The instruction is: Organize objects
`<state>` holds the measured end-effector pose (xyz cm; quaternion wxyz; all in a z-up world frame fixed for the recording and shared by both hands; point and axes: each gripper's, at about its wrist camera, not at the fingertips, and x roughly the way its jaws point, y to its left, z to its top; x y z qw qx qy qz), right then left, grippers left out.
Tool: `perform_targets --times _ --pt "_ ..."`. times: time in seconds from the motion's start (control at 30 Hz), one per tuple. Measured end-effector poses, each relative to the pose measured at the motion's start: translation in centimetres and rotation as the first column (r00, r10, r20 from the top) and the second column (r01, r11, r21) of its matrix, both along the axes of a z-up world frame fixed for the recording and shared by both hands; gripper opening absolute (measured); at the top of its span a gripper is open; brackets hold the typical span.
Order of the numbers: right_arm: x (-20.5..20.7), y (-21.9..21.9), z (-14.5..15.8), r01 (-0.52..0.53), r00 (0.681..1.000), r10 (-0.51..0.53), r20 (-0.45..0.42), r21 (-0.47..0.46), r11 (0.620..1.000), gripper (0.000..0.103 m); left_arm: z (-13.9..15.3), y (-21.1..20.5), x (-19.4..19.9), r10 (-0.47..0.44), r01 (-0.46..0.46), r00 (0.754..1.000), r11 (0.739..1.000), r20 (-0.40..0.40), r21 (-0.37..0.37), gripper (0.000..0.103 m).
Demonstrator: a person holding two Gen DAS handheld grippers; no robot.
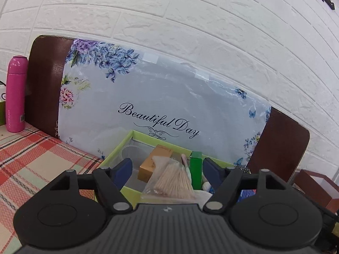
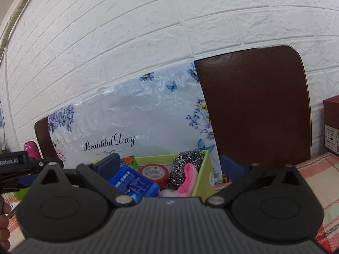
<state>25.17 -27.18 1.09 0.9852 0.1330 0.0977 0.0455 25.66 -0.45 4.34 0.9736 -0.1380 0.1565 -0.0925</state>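
We hold our left gripper (image 1: 167,169) over the near edge of the shallow lime-green cardboard box (image 1: 118,148) on the red-and-green plaid tablecloth (image 1: 31,160); its blue-padded jaws stand wide apart and grip nothing. Between them, lying in the box, we see a clear plastic bag of wooden toothpicks (image 1: 173,180), a tan rectangular carton (image 1: 151,165), an upright green carton (image 1: 196,169) and a clear round plastic cup (image 1: 132,153). Our right gripper (image 2: 169,167) is spread just as wide and empty at the box's right end, where a blue plastic case (image 2: 135,183), a red roll of tape (image 2: 154,172), a steel wire scourer (image 2: 186,167) and a pink sponge piece (image 2: 188,180) rest. Behind the box a floral "Beautiful Day" board (image 1: 148,97) leans on the white brick wall (image 1: 190,21); a pink flask (image 1: 15,93) stands at the left.
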Motion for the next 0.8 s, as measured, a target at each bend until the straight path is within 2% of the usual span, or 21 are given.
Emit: perform_targets --times 0.1,0.17,0.23,0.43,0.63,0.8 --pt "-1.7 0.0 0.6 -0.015 1.000 0.015 0.007 0.006 1.000 0.103 0.2 -0.7 -1.5 -0.012 0.012 1.000 0.999 -0.006 0.042 0.083" --pt "-3.1 0.2 1.3 -0.030 1.000 0.030 -0.001 -0.001 1.000 0.103 0.6 -1.2 -3.0 -0.010 0.011 1.000 0.995 -0.010 0.095 0.086" --pt "-4.6 0.7 2.1 -0.027 0.999 0.026 -0.029 -0.030 0.999 0.103 0.9 -1.9 -4.8 -0.011 0.014 1.000 0.987 -0.020 0.157 0.086" --pt "-10.6 2.9 3.5 -0.027 0.995 0.011 -0.103 -0.150 0.988 0.103 1.6 -2.5 -10.0 -0.013 0.034 0.996 0.967 -0.084 0.253 0.093" --pt "-16.6 4.4 3.2 -0.037 0.989 0.008 -0.149 -0.192 0.981 0.103 1.8 -2.5 -14.9 0.019 0.026 0.990 0.951 -0.143 0.309 0.093" --pt "-20.2 5.0 2.4 -0.027 0.983 -0.002 -0.183 -0.160 0.987 0.103 1.6 -2.6 -17.8 0.046 0.015 0.986 0.934 -0.161 0.357 0.093"
